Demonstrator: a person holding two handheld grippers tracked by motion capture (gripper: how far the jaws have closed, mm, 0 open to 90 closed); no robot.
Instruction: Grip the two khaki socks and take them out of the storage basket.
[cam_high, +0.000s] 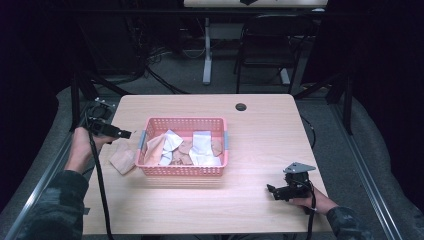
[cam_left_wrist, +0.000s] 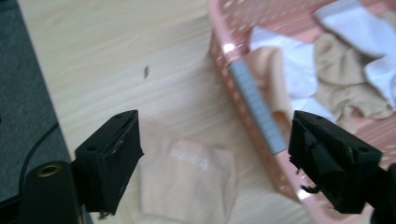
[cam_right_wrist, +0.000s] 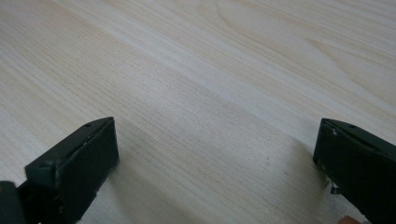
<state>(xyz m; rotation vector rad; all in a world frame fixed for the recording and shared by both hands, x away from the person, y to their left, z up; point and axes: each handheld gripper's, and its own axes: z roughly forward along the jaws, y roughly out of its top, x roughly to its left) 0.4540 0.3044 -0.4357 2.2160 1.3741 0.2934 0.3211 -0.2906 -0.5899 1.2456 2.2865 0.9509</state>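
Sock sorting looks mid-way: left gripper (cam_left_wrist: 212, 163) hangs with jaws spread and empty over the beige sock (cam_high: 123, 161) lying on the surface just left of the pink basket (cam_high: 183, 171), right gripper (cam_high: 280, 192) idle, released, so next probably fishing another sock out.

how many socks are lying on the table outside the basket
1: a beige sock lies on the table, just left of the pink basket, below the open left gripper. None looks hidden.

Table (cam_high: 260, 145): basket (cam_high: 184, 171), beige sock (cam_high: 122, 159).
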